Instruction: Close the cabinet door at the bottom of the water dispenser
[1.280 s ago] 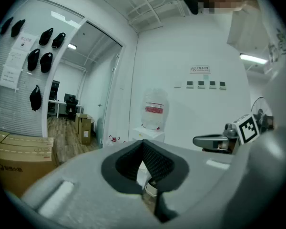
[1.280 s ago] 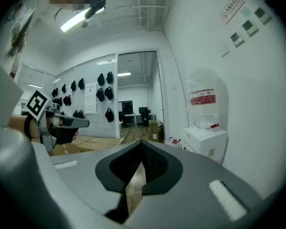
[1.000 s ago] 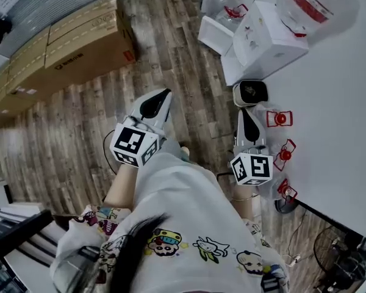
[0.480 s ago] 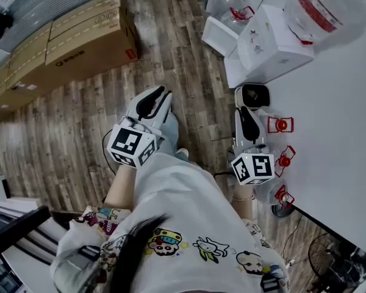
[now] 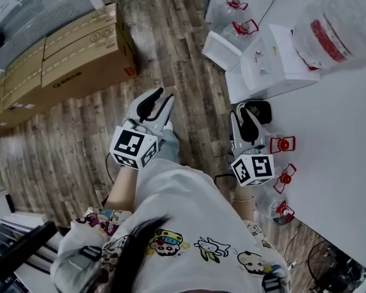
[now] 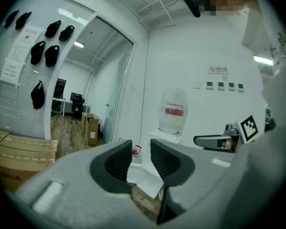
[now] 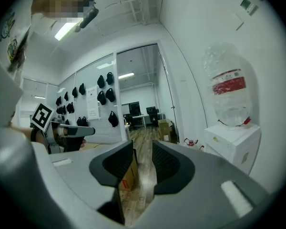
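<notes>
With left gripper (image 6: 141, 151) and right gripper (image 7: 143, 151) just opened and empty, we judge the flat white cabinet door (image 5: 221, 43) at one o'clock light and rigid: push its free edge.

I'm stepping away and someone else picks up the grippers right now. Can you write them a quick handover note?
Left gripper: open, nothing between the jaws, which have just been opening.
Right gripper: the same.
Water dispenser stands ahead against the wall. Its bottom cabinet door appears swung open, and neither gripper touches it.
Done: nothing on the door yet.
Left: reach the door and push it shut.
</notes>
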